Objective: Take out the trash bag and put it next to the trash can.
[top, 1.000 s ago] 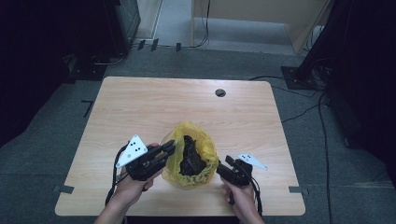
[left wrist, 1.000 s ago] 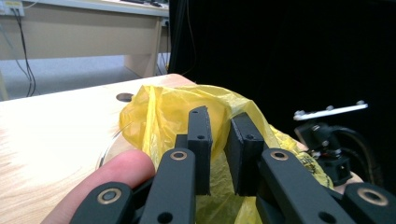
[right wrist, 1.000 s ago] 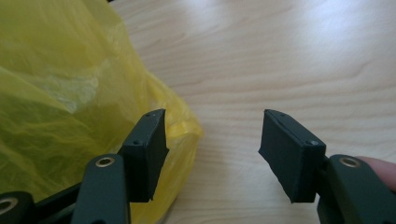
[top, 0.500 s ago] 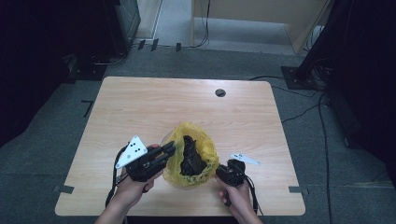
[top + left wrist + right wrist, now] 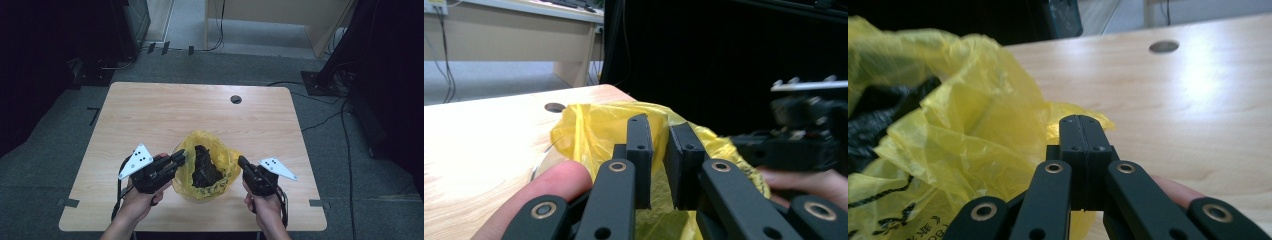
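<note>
Both grippers are flanking the crumpled yellow plastic bag (image 5: 207,167); left gripper (image 5: 659,150) is sitting slightly parted, right gripper (image 5: 1083,135) clamped, apparently pinching nothing. Next: seizing opposite rims.

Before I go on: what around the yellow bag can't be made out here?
- Dark crumpled material inside the crinkly yellow plastic bag: high view, too dim to identify.
- Black print on the bag: right gripper view, cut off by the bottom edge.
- Bag's base: high view, hidden by its own folds.
</note>
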{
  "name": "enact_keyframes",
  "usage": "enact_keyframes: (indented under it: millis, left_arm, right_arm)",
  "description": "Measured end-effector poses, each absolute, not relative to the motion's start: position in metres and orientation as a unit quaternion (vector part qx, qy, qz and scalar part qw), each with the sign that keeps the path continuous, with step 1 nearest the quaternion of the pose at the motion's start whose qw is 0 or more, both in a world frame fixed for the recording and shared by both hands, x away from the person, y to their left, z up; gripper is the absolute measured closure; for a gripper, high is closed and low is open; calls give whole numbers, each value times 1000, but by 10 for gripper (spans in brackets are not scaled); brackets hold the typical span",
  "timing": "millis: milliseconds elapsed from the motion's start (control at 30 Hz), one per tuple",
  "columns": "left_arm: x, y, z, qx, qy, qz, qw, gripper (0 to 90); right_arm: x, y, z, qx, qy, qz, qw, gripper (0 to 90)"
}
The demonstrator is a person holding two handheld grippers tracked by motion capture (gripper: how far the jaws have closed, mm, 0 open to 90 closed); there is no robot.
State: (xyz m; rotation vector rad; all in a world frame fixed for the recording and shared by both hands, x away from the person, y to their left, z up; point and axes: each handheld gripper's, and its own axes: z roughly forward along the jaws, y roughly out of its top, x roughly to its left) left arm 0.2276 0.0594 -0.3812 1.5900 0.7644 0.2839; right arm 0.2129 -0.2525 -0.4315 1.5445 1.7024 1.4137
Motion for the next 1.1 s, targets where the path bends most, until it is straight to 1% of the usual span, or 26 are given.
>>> enact_keyframes:
  millis: [33,200,300,333,400,433,467,500,533,567,600,633,667,700,733,767,800,867,900,967,1000,1033,1100]
  left_arm:
    - [228,60,-382,692,335,123,627,817]
    - [231,61,-383,690,342,116,628,822]
    - [230,57,-381,689,342,112,629,834]
    - [229,55,-379,690,341,108,630,838]
    - [226,49,-375,691,336,103,631,838]
    - [225,42,-372,697,333,102,627,838]
    - [225,39,-370,696,336,100,626,839]
    - [225,39,-370,696,336,100,626,842]
    - [225,37,-369,694,339,94,628,842]
    - [226,36,-369,692,341,88,631,842]
    - [226,35,-369,689,347,87,630,844]
    - [227,35,-370,688,352,87,629,844]
    - [229,36,-370,686,356,88,628,844]
    - [232,41,-372,680,375,91,624,844]
    - [232,41,-372,680,375,91,624,845]
    - [235,48,-372,666,398,89,625,846]
    - [235,48,-372,666,398,89,625,846]
    - [238,55,-372,646,422,85,631,848]
    - [240,62,-372,626,442,80,637,847]
    - [241,65,-371,619,450,79,639,844]
    - [242,67,-372,615,453,80,640,835]
    - [242,68,-372,616,452,82,640,819]
    - [242,71,-372,631,435,85,637,725]
  right_arm:
    - [212,-254,-429,559,613,511,226,900]
    - [211,-260,-423,561,606,516,228,900]
    - [206,-257,-405,542,605,532,239,900]
    - [206,-257,-405,542,605,532,239,900]
    - [202,-250,-391,524,606,550,238,900]
    - [196,-239,-376,497,614,569,231,900]
    - [192,-231,-368,479,620,578,230,900]
    - [192,-231,-368,479,620,578,230,900]
    - [183,-216,-356,440,632,601,214,900]
    - [183,-216,-356,440,632,601,214,900]
    - [171,-203,-348,390,649,618,210,900]
    - [165,-198,-346,367,658,623,211,900]
    - [160,-194,-345,348,667,620,222,900]
    - [158,-191,-346,336,675,613,237,900]
    - [158,-191,-346,336,675,613,237,900]
    - [162,-192,-351,345,683,594,246,900]
    - [167,-194,-354,366,685,579,247,900]
    - [173,-193,-362,403,691,533,275,900]
    - [174,-194,-364,408,689,534,272,900]
    - [172,-194,-364,407,687,538,270,900]
    - [171,-194,-363,401,685,543,273,899]
    - [169,-194,-361,392,686,549,273,875]
    - [168,-196,-359,382,687,555,271,802]
